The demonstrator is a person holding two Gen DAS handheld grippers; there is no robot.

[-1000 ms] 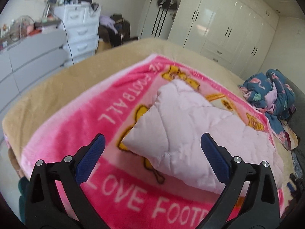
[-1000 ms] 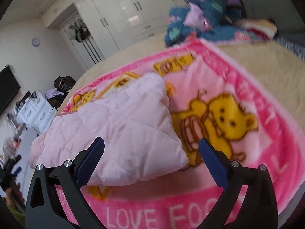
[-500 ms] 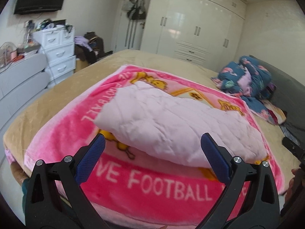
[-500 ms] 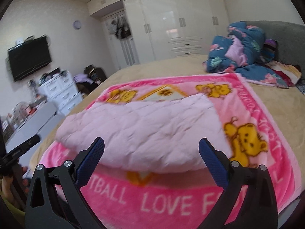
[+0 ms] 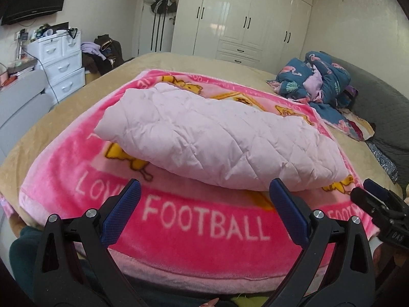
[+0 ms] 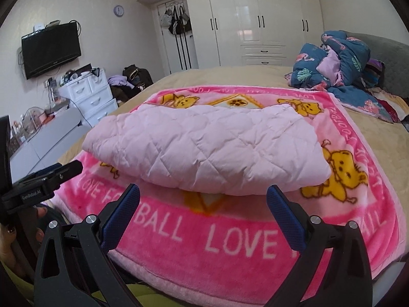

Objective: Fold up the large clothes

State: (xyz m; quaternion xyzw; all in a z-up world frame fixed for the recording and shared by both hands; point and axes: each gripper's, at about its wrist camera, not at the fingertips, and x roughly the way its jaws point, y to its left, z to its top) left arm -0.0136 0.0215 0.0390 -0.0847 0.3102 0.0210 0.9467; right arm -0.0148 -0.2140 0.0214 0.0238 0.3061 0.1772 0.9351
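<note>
One folded pink quilted garment (image 5: 217,138) atop pink blanket (image 5: 204,222) on tan bed (image 5: 194,61).

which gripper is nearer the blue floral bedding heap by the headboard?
Right. The right gripper is on the side of the bed where the blue floral bedding lies. The left gripper sits on the far side of the right one, toward the white drawers.
</note>
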